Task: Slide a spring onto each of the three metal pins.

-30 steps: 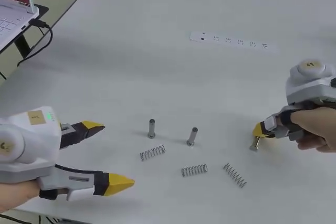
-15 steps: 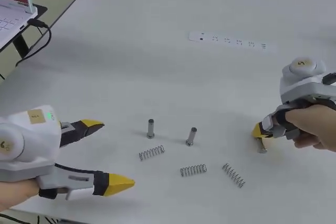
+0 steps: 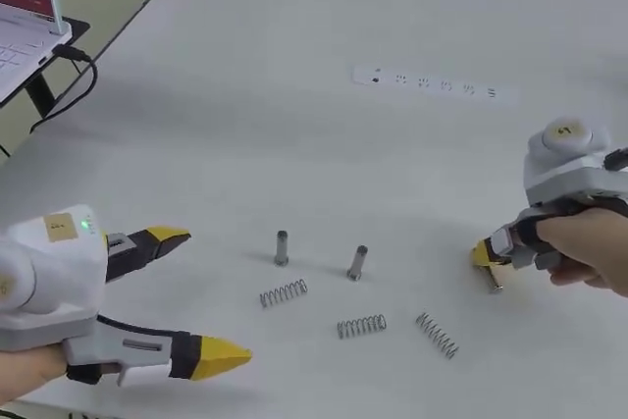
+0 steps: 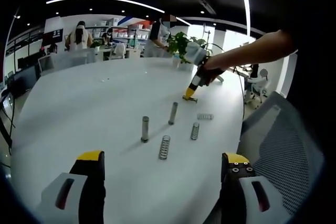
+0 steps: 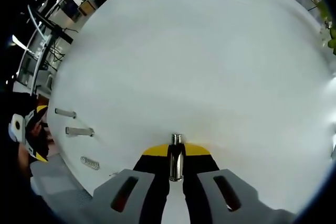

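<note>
Bare table (image 3: 294,115) all around pins (image 3: 282,247) and springs (image 3: 362,325).

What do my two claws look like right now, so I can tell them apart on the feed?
Both have white-grey housings and black jaws tipped in yellow. The left claw carries a tan sticker and a lit green light on top; the right claw has a rounded white top with a small tan sticker.

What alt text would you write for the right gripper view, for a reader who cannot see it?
The right gripper is shut on a metal pin between its yellow-tipped jaws, over a white table. Near the view's left edge, a second pin, a third pin and a spring show small.
</note>
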Available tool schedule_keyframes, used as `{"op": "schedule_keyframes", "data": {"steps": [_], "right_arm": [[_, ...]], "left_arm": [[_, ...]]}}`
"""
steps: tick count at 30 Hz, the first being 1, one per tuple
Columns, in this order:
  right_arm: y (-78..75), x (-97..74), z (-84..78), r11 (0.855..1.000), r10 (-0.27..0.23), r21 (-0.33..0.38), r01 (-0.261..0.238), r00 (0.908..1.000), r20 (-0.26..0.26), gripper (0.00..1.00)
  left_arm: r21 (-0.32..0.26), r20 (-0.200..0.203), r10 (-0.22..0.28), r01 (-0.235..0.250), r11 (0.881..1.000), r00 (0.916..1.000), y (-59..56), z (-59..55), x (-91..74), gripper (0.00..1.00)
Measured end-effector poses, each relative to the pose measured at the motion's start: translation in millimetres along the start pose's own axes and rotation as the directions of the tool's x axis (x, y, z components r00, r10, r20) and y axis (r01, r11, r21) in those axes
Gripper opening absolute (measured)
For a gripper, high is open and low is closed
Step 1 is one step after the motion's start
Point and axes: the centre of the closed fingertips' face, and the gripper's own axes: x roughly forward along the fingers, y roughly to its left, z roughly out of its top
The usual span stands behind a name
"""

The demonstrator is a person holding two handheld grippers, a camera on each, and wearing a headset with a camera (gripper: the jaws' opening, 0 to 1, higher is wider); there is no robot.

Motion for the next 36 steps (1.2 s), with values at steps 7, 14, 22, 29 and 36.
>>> {"op": "schedule_keyframes", "data": {"steps": [7, 14, 22, 29, 36], "right_arm": [[7.0, -2.1, -7.3, 0.999, 0.037, -0.036, -0.037, 0.9992, 0.015, 0.05], [15.5, -5.7, -8.9, 0.992, 0.084, -0.098, -0.078, 0.9946, 0.06, 0.05], [28.3, -15.1, -9.5, 0.984, 0.117, -0.144, -0.1, 0.9868, 0.112, 0.04], [36.8, -19.8, -11.1, 0.974, 0.139, -0.196, -0.11, 0.9799, 0.143, 0.04], [38.3, -24.9, -10.9, 0.969, 0.154, -0.22, -0.112, 0.9714, 0.181, 0.04]], "left_arm": [[0.0, -0.008, -0.001, 0.001, 1.0, 1.0, -0.4, 0.3, 1.1, 0.86], [0.0, -0.01, 0.003, -0.003, 1.0, 0.9999, 0.1, 0.3, 0.7, 0.85], [0.004, -0.017, -0.006, 0.006, 1.0, 0.9998, -2.6, 0.0, 3.5, 0.84], [0.017, -0.023, -0.006, 0.006, 1.0, 0.9997, -3.0, 0.2, 4.2, 0.84], [0.02, -0.023, -0.006, 0.006, 1.0, 0.9997, -3.1, 0.3, 3.7, 0.84]]}}
